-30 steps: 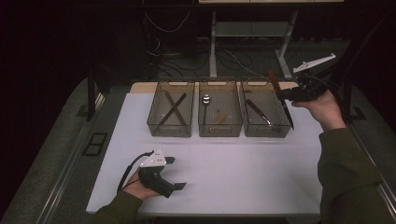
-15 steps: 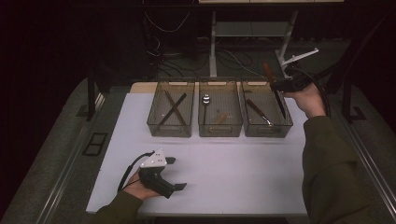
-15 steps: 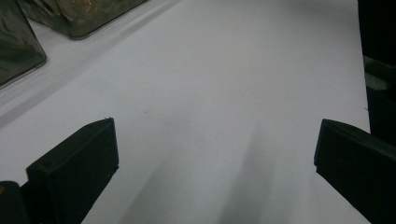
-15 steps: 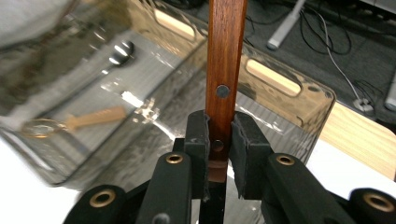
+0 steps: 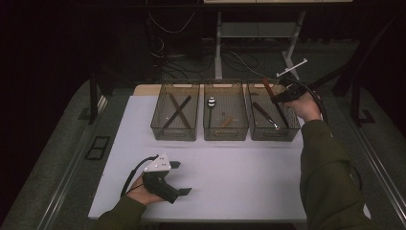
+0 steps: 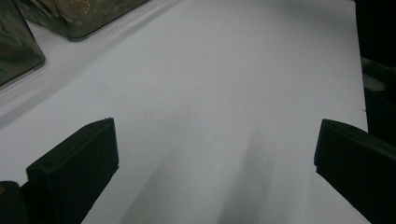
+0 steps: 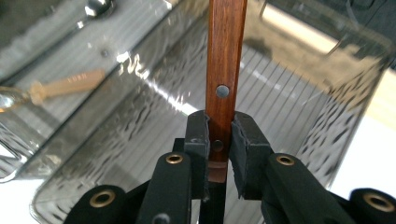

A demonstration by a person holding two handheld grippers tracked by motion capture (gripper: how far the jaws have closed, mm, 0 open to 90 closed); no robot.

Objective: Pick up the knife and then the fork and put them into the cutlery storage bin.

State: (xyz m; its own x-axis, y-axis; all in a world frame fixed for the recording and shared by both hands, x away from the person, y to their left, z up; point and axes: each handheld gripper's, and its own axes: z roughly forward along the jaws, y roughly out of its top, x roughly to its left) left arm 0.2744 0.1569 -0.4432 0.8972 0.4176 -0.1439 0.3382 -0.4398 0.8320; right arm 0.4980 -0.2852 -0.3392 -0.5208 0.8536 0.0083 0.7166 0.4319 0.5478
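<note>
My right gripper [image 5: 278,97] hangs over the right clear bin [image 5: 268,135], shut on a utensil with a brown wooden handle [image 5: 266,86]. Its dark blade slants down into the bin. In the right gripper view the riveted handle [image 7: 226,60] stands upright between the pads [image 7: 198,135], squeezed from both sides, with the ribbed bin floor [image 7: 280,107] below. My left gripper [image 5: 180,178] rests on the white table [image 5: 249,172] near the front left, held by a hand. Its jaws stand wide apart over bare table in the left gripper view [image 6: 215,158].
Three clear bins stand in a row at the back of the table. The left bin [image 5: 158,125] holds two crossed dark sticks, the middle bin [image 5: 225,135] a spoon [image 5: 211,101] and a small pale wooden piece [image 7: 65,86]. Another dark utensil [image 5: 263,114] lies in the right bin.
The right hand has come left and down from beyond the table's right side, carrying the wooden-handled utensil over and into the right bin. The left gripper has stayed put.
</note>
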